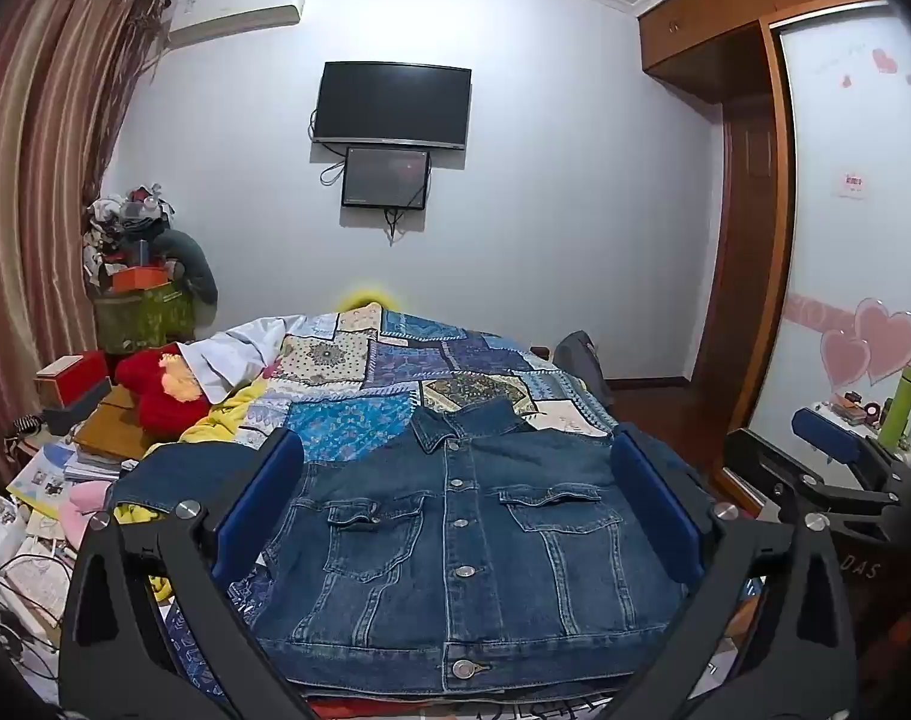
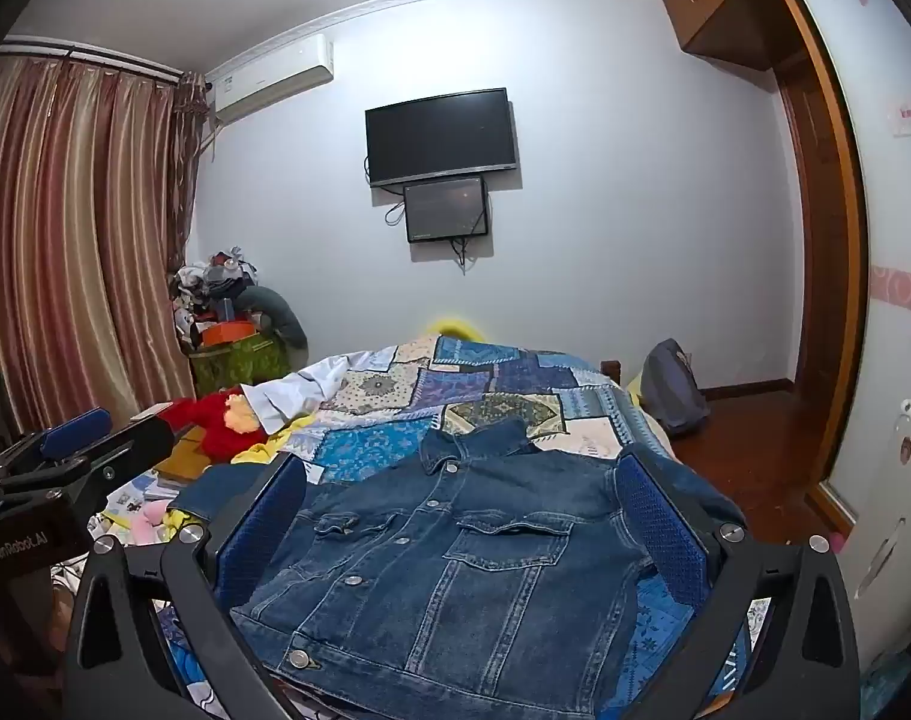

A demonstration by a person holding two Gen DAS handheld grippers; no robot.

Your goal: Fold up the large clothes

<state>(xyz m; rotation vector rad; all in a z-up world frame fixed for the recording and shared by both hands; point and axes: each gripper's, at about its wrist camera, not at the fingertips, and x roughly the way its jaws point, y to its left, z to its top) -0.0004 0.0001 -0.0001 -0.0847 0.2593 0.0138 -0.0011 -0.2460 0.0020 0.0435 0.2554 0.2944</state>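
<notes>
Spread wide and empty, the left gripper [image 1: 455, 510] hovers over the denim jacket [image 1: 455, 540], laid flat and buttoned on the patchwork bedspread [image 1: 395, 360] for folding. From the right wrist view, the right gripper [image 2: 461, 528] likewise gapes above it, gripping nothing.

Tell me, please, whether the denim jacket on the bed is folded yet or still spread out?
Spread out: the denim jacket lies flat, front up and buttoned, on the patchwork quilt, collar away from the cameras, with both chest pockets showing.
</notes>
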